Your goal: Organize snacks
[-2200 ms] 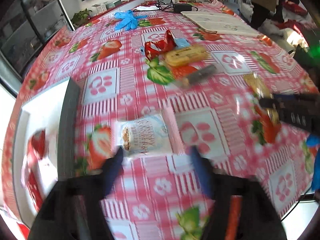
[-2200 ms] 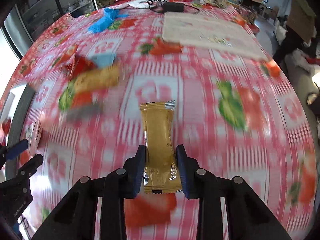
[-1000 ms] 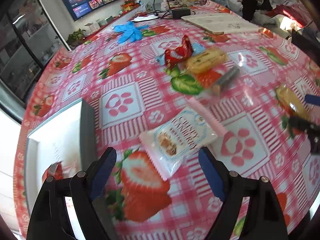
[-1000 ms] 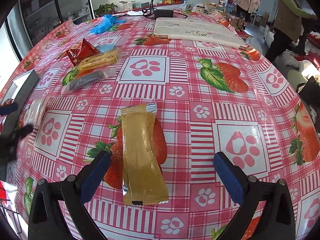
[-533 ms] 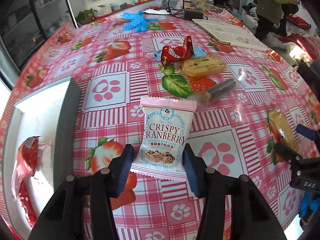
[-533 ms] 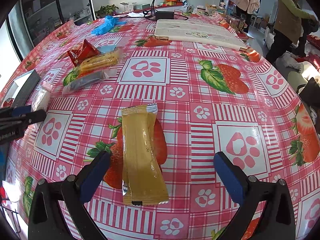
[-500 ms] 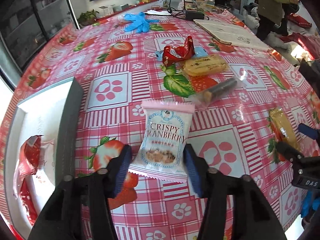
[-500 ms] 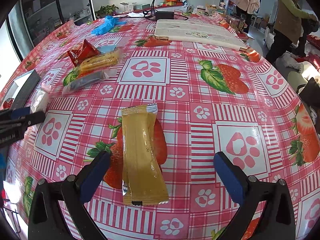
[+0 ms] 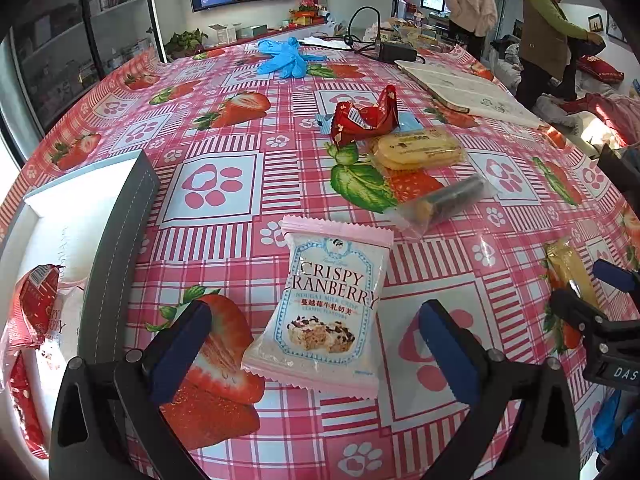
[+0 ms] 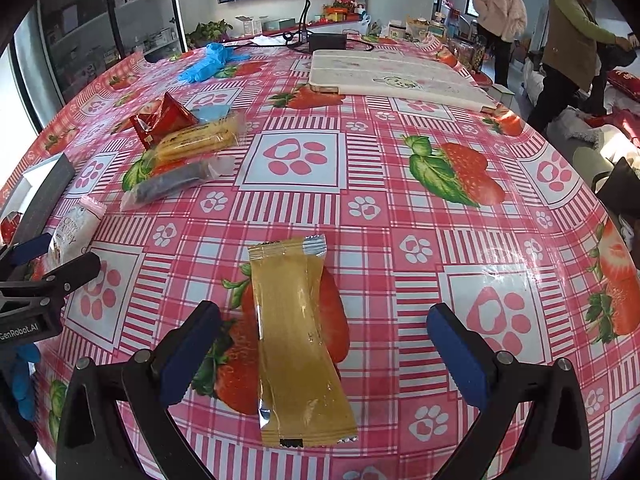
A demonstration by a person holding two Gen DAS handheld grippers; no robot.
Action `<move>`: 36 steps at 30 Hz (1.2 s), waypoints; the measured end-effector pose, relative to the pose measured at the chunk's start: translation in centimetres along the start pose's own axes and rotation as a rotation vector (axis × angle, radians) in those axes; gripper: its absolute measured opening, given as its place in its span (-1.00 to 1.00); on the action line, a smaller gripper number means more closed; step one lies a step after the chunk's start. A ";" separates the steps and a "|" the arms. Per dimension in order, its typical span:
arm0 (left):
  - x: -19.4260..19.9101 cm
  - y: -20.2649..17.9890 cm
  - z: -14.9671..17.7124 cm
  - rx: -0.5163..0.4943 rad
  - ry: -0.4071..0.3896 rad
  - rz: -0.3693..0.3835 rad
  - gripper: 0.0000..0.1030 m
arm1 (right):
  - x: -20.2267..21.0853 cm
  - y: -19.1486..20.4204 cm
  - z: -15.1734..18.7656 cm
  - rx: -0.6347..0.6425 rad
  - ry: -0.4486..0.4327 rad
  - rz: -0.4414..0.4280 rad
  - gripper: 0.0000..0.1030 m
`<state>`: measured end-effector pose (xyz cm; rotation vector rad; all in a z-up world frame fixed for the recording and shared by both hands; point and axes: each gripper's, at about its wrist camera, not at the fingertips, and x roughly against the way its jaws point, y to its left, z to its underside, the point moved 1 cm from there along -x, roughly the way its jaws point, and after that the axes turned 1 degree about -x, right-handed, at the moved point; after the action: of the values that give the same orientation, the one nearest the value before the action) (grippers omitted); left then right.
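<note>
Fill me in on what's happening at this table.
A person with a gripper in each hand is sorting snacks. The left gripper is opening around the Crispy Cranberry packet, which lies flat on the tablecloth, pads clear of it. The right gripper stands open over the golden packet. A red packet already lies in the white box.

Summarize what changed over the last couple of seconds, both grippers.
The right gripper let go of the yellow snack bar, which now lies flat between its open jaws. The left gripper closed around the cranberry packet and is now opening, pads clear of it. The snack pile and box stayed put.
</note>
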<state>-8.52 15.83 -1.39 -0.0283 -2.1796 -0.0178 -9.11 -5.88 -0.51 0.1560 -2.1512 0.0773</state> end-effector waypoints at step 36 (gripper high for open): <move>0.0 0.0 0.0 0.001 0.000 0.000 1.00 | 0.1 0.0 0.4 -0.003 -0.012 0.000 1.00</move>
<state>-8.49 15.83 -1.41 -0.0275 -2.1800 -0.0173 -9.46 -5.93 -0.61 0.1555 -2.1629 0.0726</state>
